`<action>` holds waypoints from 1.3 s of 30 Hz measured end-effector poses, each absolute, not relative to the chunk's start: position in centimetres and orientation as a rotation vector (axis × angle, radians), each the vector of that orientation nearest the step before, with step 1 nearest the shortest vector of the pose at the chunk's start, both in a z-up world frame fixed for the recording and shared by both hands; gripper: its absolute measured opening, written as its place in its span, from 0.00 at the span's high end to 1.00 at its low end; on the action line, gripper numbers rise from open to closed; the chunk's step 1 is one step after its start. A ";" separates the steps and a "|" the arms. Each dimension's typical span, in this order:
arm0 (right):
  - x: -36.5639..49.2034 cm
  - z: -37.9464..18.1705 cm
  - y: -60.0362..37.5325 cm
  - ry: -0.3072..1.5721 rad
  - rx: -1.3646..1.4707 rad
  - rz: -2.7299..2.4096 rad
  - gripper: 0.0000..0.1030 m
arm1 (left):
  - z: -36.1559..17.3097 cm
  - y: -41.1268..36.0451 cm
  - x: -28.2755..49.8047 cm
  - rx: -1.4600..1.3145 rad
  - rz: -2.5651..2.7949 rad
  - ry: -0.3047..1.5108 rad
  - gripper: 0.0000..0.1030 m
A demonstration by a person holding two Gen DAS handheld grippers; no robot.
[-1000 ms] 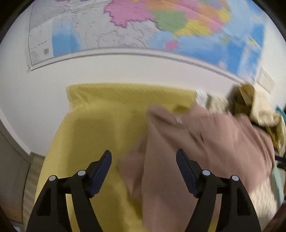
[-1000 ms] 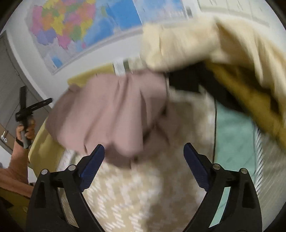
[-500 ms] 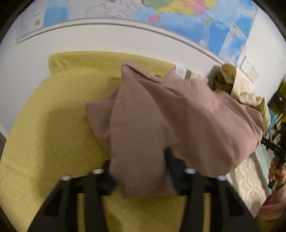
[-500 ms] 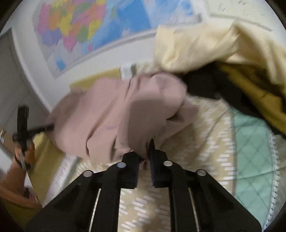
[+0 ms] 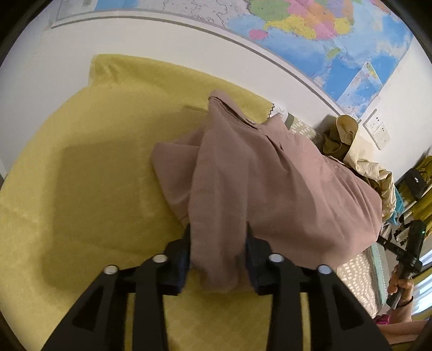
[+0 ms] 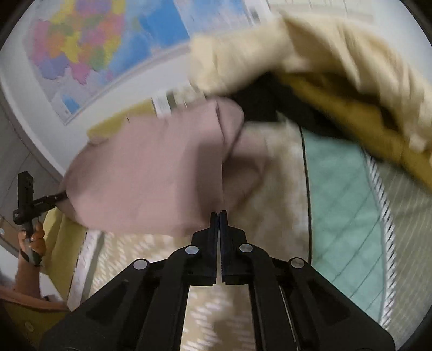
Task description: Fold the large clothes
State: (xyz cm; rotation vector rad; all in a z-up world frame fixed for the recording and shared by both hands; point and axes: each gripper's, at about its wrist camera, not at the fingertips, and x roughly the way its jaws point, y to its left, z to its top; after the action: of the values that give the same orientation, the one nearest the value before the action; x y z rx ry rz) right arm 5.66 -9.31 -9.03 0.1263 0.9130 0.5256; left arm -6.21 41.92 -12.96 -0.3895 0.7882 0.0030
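A dusty pink garment (image 5: 270,189) lies bunched across a yellow blanket (image 5: 94,162). My left gripper (image 5: 217,229) has a thick fold of its near edge filling the gap between the pads; its jaws are opening a little. In the right wrist view the same pink garment (image 6: 151,172) is stretched up off the bed. My right gripper (image 6: 219,213) is shut on a thin edge of it. The hand holding the other gripper (image 6: 27,194) shows at far left, at the cloth's opposite end.
A heap of cream, mustard and black clothes (image 6: 297,54) sits at the bed's far right, also seen as the pile (image 5: 351,151). A beige patterned cover (image 6: 280,189) and a green quilt (image 6: 345,189) lie under the garment. A map (image 5: 310,24) hangs on the white wall.
Both grippers stood wide open a second ago. Each has since closed onto the pink garment, the right fully, and the left has sunk closer to the blanket.
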 end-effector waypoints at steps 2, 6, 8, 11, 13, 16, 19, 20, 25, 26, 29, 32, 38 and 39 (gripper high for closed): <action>5.7 -9.3 -10.4 0.911 0.160 0.502 0.97 | -12.8 41.9 -6.6 -0.372 0.049 0.782 0.41; 5.6 -8.5 -12.6 0.881 0.289 0.561 0.75 | -12.6 40.8 -7.0 -0.320 0.055 0.775 0.39; 5.3 -7.8 -12.8 0.857 0.306 0.590 0.27 | -12.8 40.2 -6.7 -0.295 0.058 0.778 0.39; 5.6 -7.3 -11.1 0.836 0.278 0.617 0.21 | -13.0 39.9 -6.1 -0.287 0.066 0.784 0.51; 6.4 -7.6 -9.8 0.856 0.266 0.635 0.21 | -12.8 40.1 -5.8 -0.303 0.073 0.772 0.60; 8.1 -8.9 -7.8 0.894 0.251 0.631 0.38 | -12.0 40.0 -5.3 -0.287 0.116 0.747 0.77; 8.9 -9.5 -6.6 0.930 0.263 0.655 0.80 | -11.6 40.7 -4.6 -0.330 0.127 0.763 0.85; 8.5 -8.9 -6.3 0.912 0.244 0.659 0.84 | -11.7 40.9 -4.6 -0.347 0.126 0.770 0.86; 8.7 -8.2 -6.2 0.918 0.217 0.647 0.85 | -12.2 41.3 -5.5 -0.367 0.103 0.756 0.78; 9.1 -8.7 -6.6 0.939 0.233 0.631 0.80 | -12.3 41.2 -5.6 -0.352 0.115 0.761 0.62; 9.7 -9.5 -7.5 0.958 0.279 0.613 0.58 | -12.3 40.8 -5.7 -0.349 0.074 0.769 0.38; 9.4 -9.5 -8.0 0.936 0.320 0.630 0.47 | -11.8 39.8 -5.4 -0.295 0.052 0.756 0.33; 10.0 -10.5 -6.8 0.965 0.336 0.660 0.32 | -13.7 39.2 -2.7 -0.293 0.077 0.837 0.33; 10.1 -10.5 -6.6 0.959 0.330 0.656 0.33 | -13.8 39.5 -2.6 -0.317 0.087 0.826 0.37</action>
State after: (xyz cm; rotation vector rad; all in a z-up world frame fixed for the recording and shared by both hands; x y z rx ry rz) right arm 10.06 -6.58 -10.53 0.3305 0.9588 0.6564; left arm -2.64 39.50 -13.80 -0.3168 0.8255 0.0870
